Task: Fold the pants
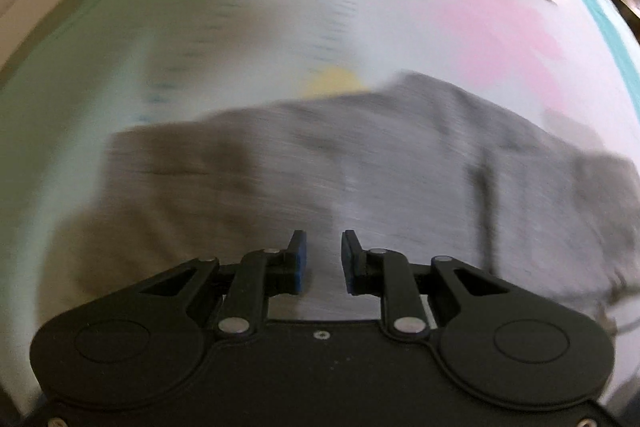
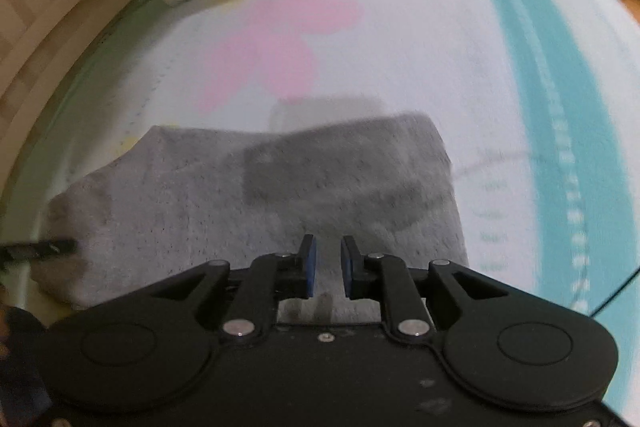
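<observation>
In the left wrist view, heavily blurred, the grey pants point(image 1: 340, 163) are seen spread across the middle of the frame from the left side to the right edge, lying on a pale bed sheet point(image 1: 120, 75) with pink and yellow patches. The left gripper point(image 1: 323, 261) is held at the bottom centre of the frame, above the near part of the cloth, its blue pads apart with nothing between them. A likely risk is that the layers are shifted or rucked if the fingers are dragged through the cloth, or that only the top layer is pinched. In the right wrist view the pants point(image 2: 248, 195) appear as a compact, seemingly folded bundle in the lower middle, a darker panel showing on top. The right gripper point(image 2: 328, 265) is poised low over the near edge, pads parted and empty. A careless grasp here could undo the stack.
</observation>
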{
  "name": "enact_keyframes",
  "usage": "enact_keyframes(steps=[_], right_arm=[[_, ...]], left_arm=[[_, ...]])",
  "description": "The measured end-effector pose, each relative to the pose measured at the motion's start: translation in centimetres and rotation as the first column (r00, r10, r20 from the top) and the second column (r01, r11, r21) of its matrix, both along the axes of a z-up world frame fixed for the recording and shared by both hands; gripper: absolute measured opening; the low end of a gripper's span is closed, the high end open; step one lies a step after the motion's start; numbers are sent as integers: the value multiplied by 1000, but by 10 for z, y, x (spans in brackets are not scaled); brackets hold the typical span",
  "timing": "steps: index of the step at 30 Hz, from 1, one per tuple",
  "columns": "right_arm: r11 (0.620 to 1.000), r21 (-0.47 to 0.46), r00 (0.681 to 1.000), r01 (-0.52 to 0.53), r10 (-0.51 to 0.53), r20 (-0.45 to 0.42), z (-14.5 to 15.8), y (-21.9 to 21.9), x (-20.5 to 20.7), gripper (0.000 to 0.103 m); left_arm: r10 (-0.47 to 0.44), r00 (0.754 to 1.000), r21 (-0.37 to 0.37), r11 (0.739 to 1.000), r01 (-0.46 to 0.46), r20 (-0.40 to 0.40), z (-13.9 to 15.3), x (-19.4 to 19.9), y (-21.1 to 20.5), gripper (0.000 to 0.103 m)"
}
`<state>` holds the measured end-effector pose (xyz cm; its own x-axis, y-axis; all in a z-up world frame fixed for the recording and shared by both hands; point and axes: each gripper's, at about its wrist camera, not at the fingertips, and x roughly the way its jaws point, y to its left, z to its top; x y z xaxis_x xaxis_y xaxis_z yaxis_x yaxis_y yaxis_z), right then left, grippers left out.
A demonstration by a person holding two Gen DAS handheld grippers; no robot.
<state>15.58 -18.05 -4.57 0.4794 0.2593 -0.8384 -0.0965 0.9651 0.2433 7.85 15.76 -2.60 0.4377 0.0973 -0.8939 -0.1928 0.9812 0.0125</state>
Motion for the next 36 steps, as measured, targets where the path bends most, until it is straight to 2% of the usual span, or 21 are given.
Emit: enact_keyframes(steps=[2, 6, 10, 16, 18, 20, 21, 24, 26, 27, 28, 30, 32, 33, 36], right_arm=[[998, -49, 999, -37, 38, 39, -1, 10, -2, 17], [996, -1, 996, -88, 88, 33, -6, 18, -2, 17], [997, 11, 997, -78, 78, 20, -6, 20, 1, 17], [998, 26, 998, -55, 55, 4, -8, 16, -2, 17], [998, 18, 999, -53, 53, -6, -12, 18, -1, 17], [998, 12, 998, -55, 56, -13, -13, 20, 1, 17], [998, 11, 998, -58, 59, -14, -13, 21, 1, 17], [998, 11, 998, -66, 66, -22, -16, 22, 1, 17], [998, 11, 997, -68, 68, -31, -18, 23, 3, 17], [998, 13, 997, -69, 70, -34, -20, 23, 3, 17], [997, 14, 997, -71, 71, -38, -20, 24, 4, 17], [997, 12, 996, -75, 75, -43, -22, 25, 5, 17], [997, 11, 996, -76, 76, -49, -23, 26, 6, 17], [997, 12, 996, -76, 76, -50, -23, 26, 6, 17], [997, 21, 996, -72, 73, -50, -24, 25, 6, 17]], left_arm=[[54, 999, 6, 999, -54, 2, 4, -1, 27, 42], [168, 986, -8, 986, -168, -12, 6, 0, 89, 43], [249, 967, -53, 966, -252, -62, -11, 2, 130, 43], [252, 956, -78, 961, -265, -152, -44, 10, 154, 47], [251, 955, -84, 960, -266, -156, -50, 11, 157, 52], [256, 956, -65, 961, -267, -144, -54, 12, 159, 63], [260, 955, -65, 960, -271, -142, -55, 12, 160, 64], [281, 947, -133, 944, -302, -156, -58, 11, 171, 66], [288, 942, -189, 929, -318, -172, -59, 10, 180, 73], [278, 944, -237, 919, -315, -178, -62, 10, 184, 77], [248, 950, -284, 912, -294, -189, -65, 11, 186, 86], [164, 965, -337, 914, -227, -206, -68, 15, 181, 90], [79, 974, -334, 931, -148, -213, -68, 20, 168, 90], [46, 974, -310, 944, -115, -223, -69, 24, 160, 90], [38, 969, -272, 957, -106, -244, -72, 32, 153, 91]])
